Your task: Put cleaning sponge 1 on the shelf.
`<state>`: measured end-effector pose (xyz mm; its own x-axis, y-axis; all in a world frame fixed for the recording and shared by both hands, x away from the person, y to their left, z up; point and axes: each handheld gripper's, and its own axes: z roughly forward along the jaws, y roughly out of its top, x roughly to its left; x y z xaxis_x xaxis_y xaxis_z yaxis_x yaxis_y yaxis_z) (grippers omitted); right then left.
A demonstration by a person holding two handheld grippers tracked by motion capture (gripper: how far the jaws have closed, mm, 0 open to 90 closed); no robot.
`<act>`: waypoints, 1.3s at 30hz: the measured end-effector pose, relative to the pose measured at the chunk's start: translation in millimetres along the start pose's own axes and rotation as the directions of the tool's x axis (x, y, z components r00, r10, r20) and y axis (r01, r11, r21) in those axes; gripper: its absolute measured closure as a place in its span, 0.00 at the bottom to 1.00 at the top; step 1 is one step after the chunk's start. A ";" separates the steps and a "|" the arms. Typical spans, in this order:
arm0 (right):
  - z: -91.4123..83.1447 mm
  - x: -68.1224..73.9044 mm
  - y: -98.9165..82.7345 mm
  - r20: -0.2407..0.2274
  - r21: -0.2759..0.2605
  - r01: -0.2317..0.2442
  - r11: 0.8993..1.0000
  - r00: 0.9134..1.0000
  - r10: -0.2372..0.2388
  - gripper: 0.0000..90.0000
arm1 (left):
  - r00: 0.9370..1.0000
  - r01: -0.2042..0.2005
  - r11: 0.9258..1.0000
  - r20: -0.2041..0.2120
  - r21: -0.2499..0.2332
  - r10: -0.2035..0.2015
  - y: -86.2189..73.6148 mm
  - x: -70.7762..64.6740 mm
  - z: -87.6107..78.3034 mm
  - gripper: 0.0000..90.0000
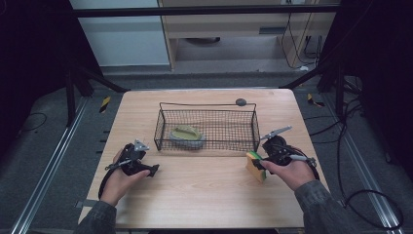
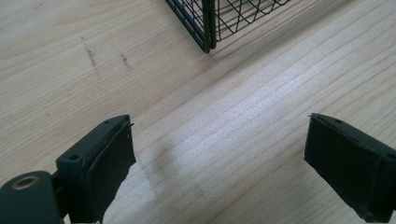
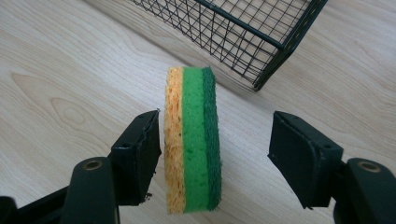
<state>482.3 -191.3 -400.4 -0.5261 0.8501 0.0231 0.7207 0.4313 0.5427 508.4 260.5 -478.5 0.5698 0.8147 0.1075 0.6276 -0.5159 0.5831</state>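
Nearest you, your right hand-held gripper (image 3: 212,154) has the sponge (image 3: 194,140) standing on edge between its jaws: the left pad touches the yellow face, while the right pad stands clear of the dark green scouring side, so the jaws are about half open around it and not yet clamped. In the high view that sponge (image 1: 255,165) stands on the wooden surface (image 1: 204,195) just outside the near right corner of the wire basket (image 1: 207,129), with your right hand-held gripper (image 1: 263,163) beside it. You look to be at the grasping step. The next move calls for closing both pads squarely on the sponge's broad faces, then lifting it high enough to clear the basket's rim before carrying it over. Your left hand-held gripper (image 2: 219,158) is spread wide with nothing between its jaws, hovering low over bare wood just off the near left corner of the wire basket (image 2: 219,18); the high view places it (image 1: 153,169) there as well. The high view also shows you a grey-and-olive item (image 1: 187,136), which I cannot identify, lying inside the basket, and a small dark round thing (image 1: 241,102) behind its far right corner. The right gripper view alone makes plain the gap at the green side.
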 end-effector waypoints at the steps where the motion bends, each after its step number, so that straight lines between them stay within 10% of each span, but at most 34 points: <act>1: 1.3 0.3 1.6 -0.003 0.011 0.005 1.000 1.000 -0.005 0.38 | 1.000 -0.001 1.000 0.000 0.002 0.001 -0.4 -0.5 1.5 0.08; 22: 26.6 4.7 8.7 -0.014 0.135 0.063 0.989 0.998 -0.062 0.61 | 0.998 0.055 0.998 0.021 0.005 -0.055 -6.2 0.8 12.4 0.06; 39: -2.9 -20.3 6.3 0.002 0.076 0.054 0.996 0.999 -0.055 0.72 | 0.995 0.088 0.996 0.040 -0.019 -0.087 -12.4 5.9 15.4 0.01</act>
<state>496.2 -206.7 -395.0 -0.5639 0.8258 -0.0081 0.7232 0.4985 0.4781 512.2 267.6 -497.5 0.5337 0.8453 0.0238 0.6650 -0.4370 0.6056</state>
